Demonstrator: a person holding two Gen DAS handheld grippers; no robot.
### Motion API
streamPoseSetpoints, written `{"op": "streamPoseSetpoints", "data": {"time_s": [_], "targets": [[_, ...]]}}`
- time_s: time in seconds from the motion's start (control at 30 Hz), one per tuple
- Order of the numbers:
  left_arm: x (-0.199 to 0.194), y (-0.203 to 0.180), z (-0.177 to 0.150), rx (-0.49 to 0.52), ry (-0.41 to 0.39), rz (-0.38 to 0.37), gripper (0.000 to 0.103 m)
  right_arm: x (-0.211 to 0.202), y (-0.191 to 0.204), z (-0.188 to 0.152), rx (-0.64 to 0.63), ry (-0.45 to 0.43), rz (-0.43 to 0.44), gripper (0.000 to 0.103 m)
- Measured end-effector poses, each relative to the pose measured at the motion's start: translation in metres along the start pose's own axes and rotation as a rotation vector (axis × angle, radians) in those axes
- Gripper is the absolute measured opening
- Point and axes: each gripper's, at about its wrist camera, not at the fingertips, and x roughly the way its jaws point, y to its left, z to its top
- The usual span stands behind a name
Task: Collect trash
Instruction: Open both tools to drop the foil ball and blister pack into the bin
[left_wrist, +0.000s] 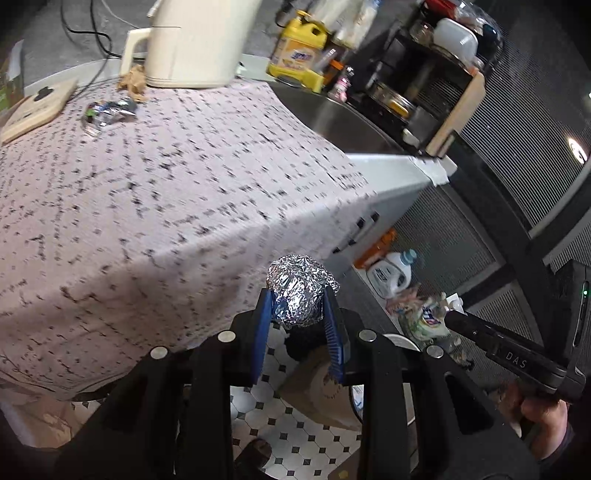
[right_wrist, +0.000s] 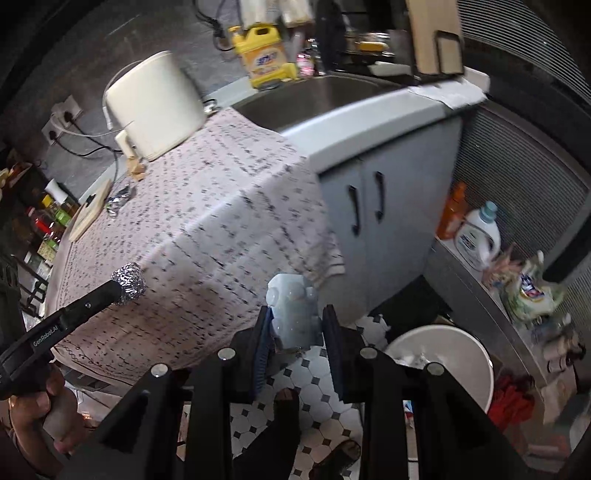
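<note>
The left tongs (left_wrist: 299, 314) pinch a foil ball (left_wrist: 300, 291); the right tongs (right_wrist: 297, 325) pinch a pale crumpled plastic piece (right_wrist: 293, 314). The white bin (right_wrist: 476, 354) sits on the floor at four o'clock from the right tongs, the nearer pair.

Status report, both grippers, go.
Left gripper shut on foil ball. Right gripper shut on pale blue plastic piece. White bin below right, path open. Wrapper remains on tablecloth.

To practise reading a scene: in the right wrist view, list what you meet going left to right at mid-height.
foil ball held by the left gripper → crumpled plastic bottle in the right gripper → white bin → detergent bottle
</note>
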Motion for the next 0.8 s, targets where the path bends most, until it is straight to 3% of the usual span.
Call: {"op": "streamPoseSetpoints", "data": {"time_s": [0.37,0.5,0.8], "targets": [[0.052,-0.064,-0.037,0.107,0.123,-0.107,0.028,-0.006,-0.087,-0.050,0.153,0.050,-0.143,0.033],[0.066,-0.081,-0.045,0.130,0.165,-0.137,0.028,-0.013,-0.113,-0.061,0.231,0.057,-0.181,0.054],[0.097,-0.141,-0.069,0.234,0.262,-0.254,0.028,-0.057,-0.150,-0.087,0.323,0.009,-0.259,0.058]]}}
